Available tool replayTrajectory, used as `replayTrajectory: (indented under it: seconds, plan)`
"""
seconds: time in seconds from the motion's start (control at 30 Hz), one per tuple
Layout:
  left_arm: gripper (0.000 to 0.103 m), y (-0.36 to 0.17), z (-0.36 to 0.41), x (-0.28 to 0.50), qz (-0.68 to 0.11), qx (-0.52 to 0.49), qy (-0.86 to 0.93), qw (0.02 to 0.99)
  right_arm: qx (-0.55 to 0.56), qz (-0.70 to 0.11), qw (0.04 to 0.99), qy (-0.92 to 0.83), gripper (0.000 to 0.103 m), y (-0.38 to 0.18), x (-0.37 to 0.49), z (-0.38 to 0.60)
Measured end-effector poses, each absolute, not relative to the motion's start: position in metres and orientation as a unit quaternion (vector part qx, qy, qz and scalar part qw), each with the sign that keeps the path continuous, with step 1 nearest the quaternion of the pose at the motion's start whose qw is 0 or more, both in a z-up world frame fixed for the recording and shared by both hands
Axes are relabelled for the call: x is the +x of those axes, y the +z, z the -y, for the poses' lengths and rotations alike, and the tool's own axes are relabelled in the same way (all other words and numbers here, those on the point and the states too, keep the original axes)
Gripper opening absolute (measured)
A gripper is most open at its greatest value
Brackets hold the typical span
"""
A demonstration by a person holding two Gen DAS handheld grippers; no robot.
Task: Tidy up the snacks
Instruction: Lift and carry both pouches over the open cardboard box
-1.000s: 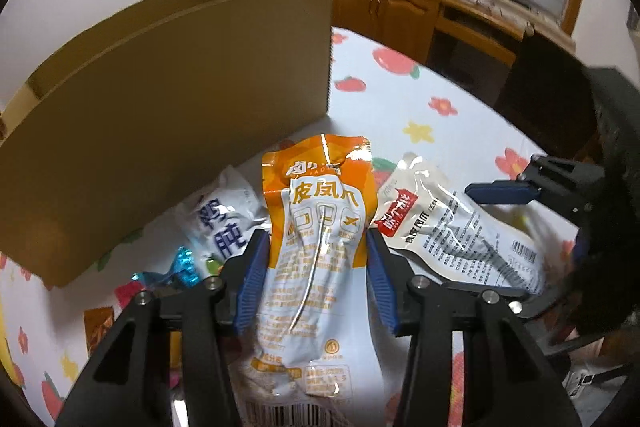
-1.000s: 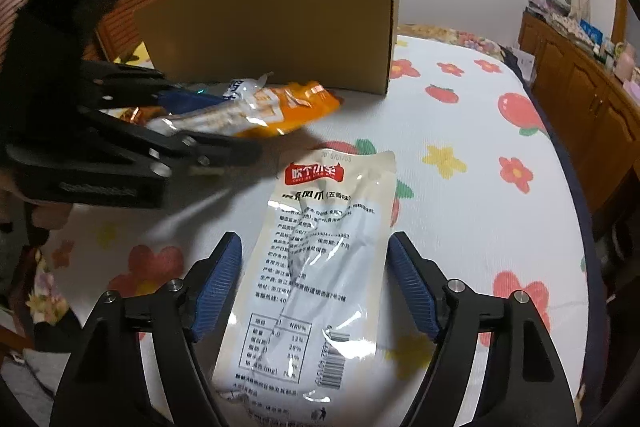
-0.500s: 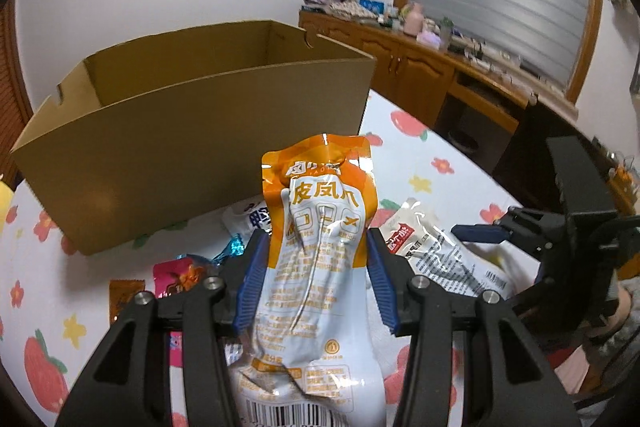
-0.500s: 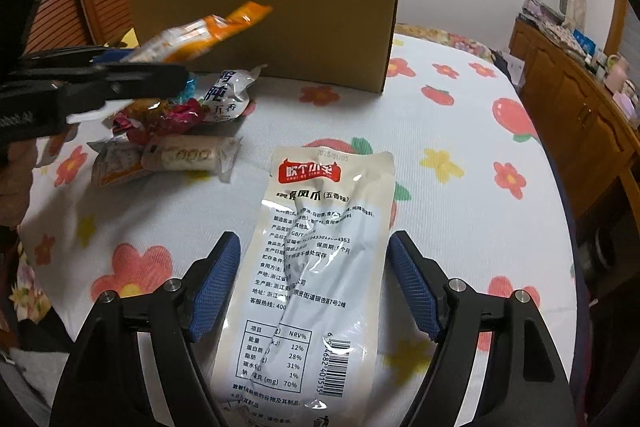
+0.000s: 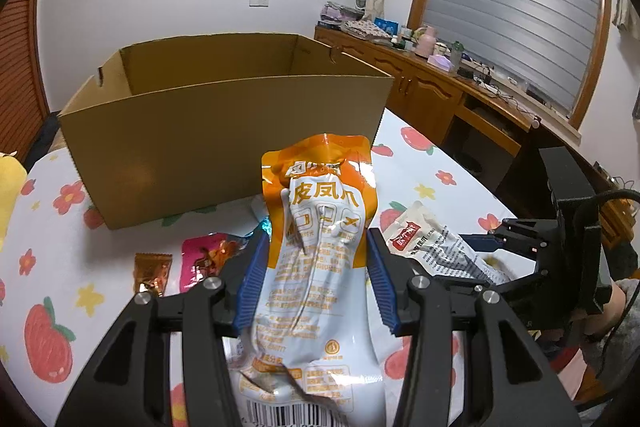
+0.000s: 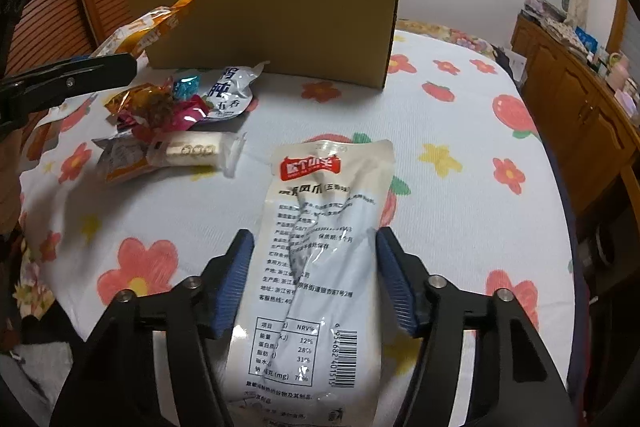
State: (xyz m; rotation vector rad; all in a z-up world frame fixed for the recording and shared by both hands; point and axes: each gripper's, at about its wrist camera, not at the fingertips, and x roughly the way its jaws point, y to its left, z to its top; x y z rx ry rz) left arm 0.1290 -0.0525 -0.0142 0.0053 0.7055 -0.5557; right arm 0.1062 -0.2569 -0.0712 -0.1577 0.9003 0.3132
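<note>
Above the table [image 6: 460, 115]: we hold the orange pouch [image 5: 320, 247] up in the left gripper [image 5: 316, 283], its blue pads pressed to both sides, top edge level with the near wall of the cardboard box [image 5: 224, 131].
Right gripper [image 6: 316, 279]: jaws set around the white pouch [image 6: 320, 251], pads close to both edges; we cannot tell if they grip it or if it lies loose on the cloth.
Loose snacks [image 6: 172, 123]: a small heap just in front of the box, apart from both pouches.
Step in hand: carrying the orange pouch to the box, we judge.
Next move: we need height to clear the near wall, then forward travel over the opening before releasing.
</note>
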Motion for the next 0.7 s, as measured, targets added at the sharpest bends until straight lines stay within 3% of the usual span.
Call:
replayTrajectory:
  seconds: [0.17,0.7]
  plan:
    - [0.048,-0.012,0.044,0.128,-0.334,-0.008,-0.266,0.904,-0.069,-0.432,0.886,0.156,0.054,-0.071,0.105,0.257]
    - [0.048,0.004,0.035,0.123,-0.308,-0.009,-0.248,0.919,-0.048,-0.384,0.909,0.157,0.055,-0.029,0.093,0.266]
